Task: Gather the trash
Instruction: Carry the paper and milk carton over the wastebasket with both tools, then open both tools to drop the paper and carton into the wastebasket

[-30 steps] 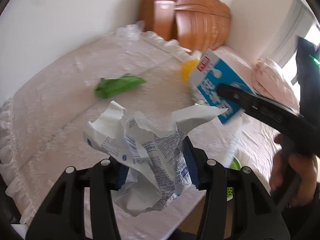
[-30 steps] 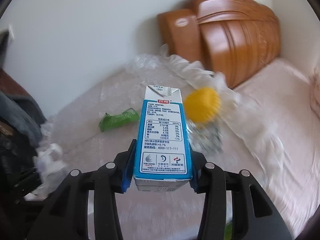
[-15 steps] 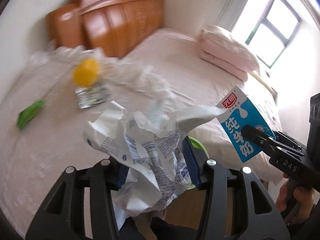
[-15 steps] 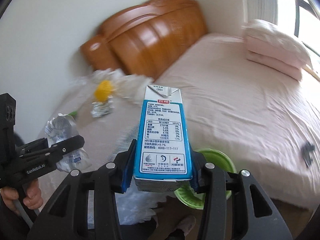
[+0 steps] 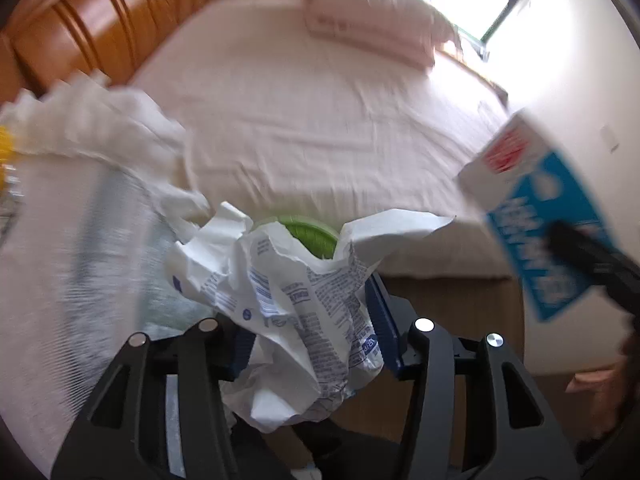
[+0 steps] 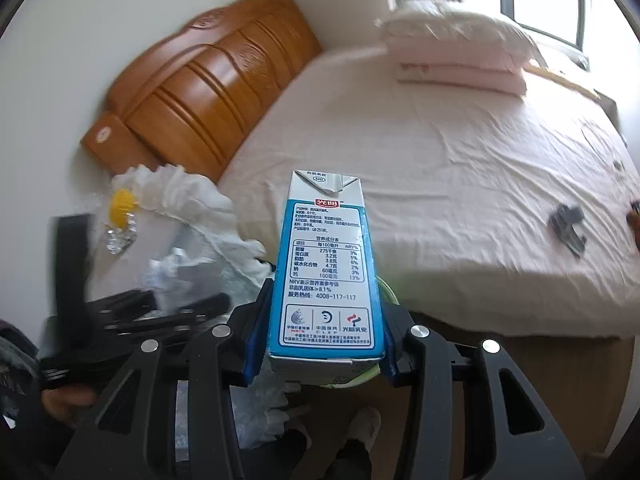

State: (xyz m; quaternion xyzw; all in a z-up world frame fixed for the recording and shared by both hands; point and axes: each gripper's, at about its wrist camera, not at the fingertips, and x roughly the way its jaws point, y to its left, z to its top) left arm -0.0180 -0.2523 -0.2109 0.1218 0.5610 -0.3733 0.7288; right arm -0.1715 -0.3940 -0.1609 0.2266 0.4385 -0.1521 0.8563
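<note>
My left gripper [image 5: 312,332] is shut on a crumpled white wrapper [image 5: 288,296] with blue print. A green bin [image 5: 308,232] shows just past the wrapper, on the floor beside the bed. My right gripper [image 6: 324,332] is shut on a blue and white milk carton [image 6: 326,268], held upright; the green bin's rim [image 6: 360,378] peeks out under the carton. The carton also shows at the right of the left wrist view [image 5: 548,224]. The left gripper with the wrapper appears blurred at the left of the right wrist view [image 6: 160,304].
A bed with a pink sheet [image 6: 440,152], a wooden headboard [image 6: 208,80] and folded pink bedding [image 6: 452,44] fills the background. A side table with a white lace cover [image 6: 188,196] holds a yellow-capped crushed bottle [image 6: 120,216]. A dark object [image 6: 568,224] lies on the bed.
Both grippers have swung right, away from the lace-covered table toward the bed and the green bin, still holding the wrapper and the carton. The green scrap on the table has left view.
</note>
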